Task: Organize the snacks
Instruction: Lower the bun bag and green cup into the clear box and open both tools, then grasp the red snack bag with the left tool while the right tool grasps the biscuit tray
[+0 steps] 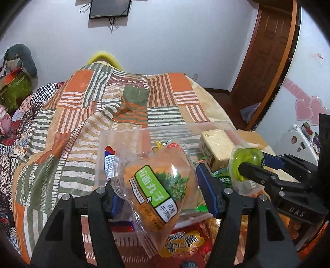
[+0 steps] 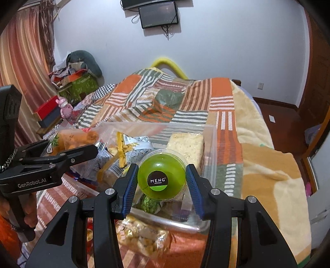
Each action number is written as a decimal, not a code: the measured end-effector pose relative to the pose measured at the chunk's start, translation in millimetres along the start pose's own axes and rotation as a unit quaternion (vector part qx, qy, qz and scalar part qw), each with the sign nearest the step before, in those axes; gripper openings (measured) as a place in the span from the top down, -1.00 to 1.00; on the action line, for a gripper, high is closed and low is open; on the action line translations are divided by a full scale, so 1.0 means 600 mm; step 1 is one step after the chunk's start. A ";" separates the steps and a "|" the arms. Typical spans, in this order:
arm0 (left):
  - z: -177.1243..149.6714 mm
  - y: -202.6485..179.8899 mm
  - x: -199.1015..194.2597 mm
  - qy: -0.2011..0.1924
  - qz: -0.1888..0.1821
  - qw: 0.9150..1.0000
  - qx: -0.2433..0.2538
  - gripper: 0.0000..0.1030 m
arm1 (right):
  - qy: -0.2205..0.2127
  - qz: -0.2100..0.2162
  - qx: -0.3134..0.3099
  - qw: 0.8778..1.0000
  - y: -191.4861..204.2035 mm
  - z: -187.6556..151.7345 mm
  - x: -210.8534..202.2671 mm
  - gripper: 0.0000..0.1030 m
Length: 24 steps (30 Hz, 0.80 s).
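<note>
Bedroom, patchwork quilt [image 1: 68, 115]: the left gripper [image 1: 160, 193] is pinching an orange noodle-snack bag [image 1: 158, 185] over the clear bin [image 1: 144, 132]. From the right, the right gripper [image 2: 162, 181] is hugging a green pudding cup [image 2: 162, 175] over that bin; I'd be lowering both gently before letting go.

A bed under an orange, green and cream striped patchwork quilt [image 2: 185, 99] fills the room; pale lavender wall [image 2: 226, 41], dark wall-mounted screen [image 2: 158, 14], brown wooden door [image 1: 266, 51], striped curtain [image 2: 22, 61].
</note>
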State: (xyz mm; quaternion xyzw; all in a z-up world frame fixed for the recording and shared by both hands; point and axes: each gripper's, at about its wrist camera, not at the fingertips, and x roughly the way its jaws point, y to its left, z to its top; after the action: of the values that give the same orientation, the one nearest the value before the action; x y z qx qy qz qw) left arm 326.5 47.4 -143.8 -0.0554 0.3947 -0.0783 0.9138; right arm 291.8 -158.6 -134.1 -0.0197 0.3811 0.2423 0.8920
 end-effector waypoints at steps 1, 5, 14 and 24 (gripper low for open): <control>0.001 0.000 0.007 0.005 0.003 1.000 0.000 -0.24 | 0.003 0.000 0.000 1.000 0.000 -0.001 0.002 0.14; -0.001 -0.003 0.017 0.011 0.021 1.000 0.002 -0.37 | -0.009 -0.008 -0.011 1.000 0.005 0.000 -0.011 0.10; -0.024 -0.016 -0.043 -0.004 0.030 1.000 0.009 -0.70 | -0.020 -0.001 -0.012 1.000 0.008 -0.005 -0.054 0.07; -0.087 -0.040 -0.067 0.024 0.029 0.999 0.014 -0.85 | -0.001 0.005 -0.006 1.000 0.004 -0.048 -0.076 -0.05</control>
State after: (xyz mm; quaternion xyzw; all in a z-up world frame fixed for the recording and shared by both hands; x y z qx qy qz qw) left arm 258.7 29.1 -146.6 -0.0291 0.4172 -0.0591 0.9064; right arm 244.3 -181.6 -122.8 -0.0228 0.3788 0.2492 0.8910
